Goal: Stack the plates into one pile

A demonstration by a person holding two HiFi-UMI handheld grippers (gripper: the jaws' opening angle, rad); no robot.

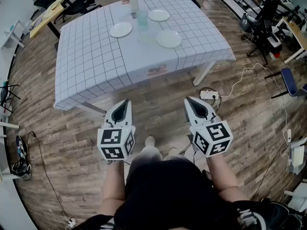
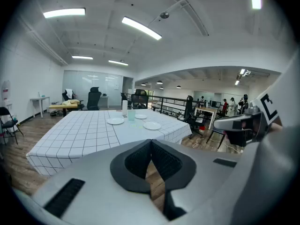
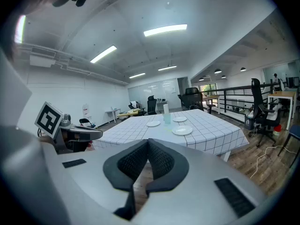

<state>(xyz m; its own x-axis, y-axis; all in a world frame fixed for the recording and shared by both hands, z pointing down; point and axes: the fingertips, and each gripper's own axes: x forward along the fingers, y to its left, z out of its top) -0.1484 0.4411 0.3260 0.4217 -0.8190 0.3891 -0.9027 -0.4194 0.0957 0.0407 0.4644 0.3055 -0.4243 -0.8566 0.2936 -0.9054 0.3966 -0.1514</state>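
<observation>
Head view: I stand back from the bench (image 1: 86, 61), which is draped in a gridded cloth. Three plates lie on it, each apart from the others: the left plate (image 1: 121, 29), the far plate (image 1: 159, 15) and the right plate (image 1: 169, 39). A cup (image 1: 142, 19) stands among them, and a white cylinder (image 1: 133, 0) stands behind it by the far edge. My left gripper (image 1: 127, 101) and right gripper (image 1: 187, 99) hang side by side over the wood floor (image 1: 57, 143), well short of the bench, noses toward it.

Left gripper view: my fingers (image 2: 136, 162) meet at the tips with nothing between them. Only floor shows through the gap lower down. Past them the bench stretches away, with the left plate (image 2: 115, 121), far plate (image 2: 141, 116) and right plate (image 2: 152, 125) flat on the cloth and the cup (image 2: 131, 115) upright between them. My right gripper shows at the right side.

Right gripper view: these fingers (image 3: 161, 161) also meet tip to tip and hold nothing. Beyond them lie the left plate (image 3: 153, 123), far plate (image 3: 179, 119) and right plate (image 3: 182, 131), none stacked. The cup (image 3: 167, 119) and the cylinder (image 3: 165, 108) stand among them. My left gripper shows at the left.
</observation>
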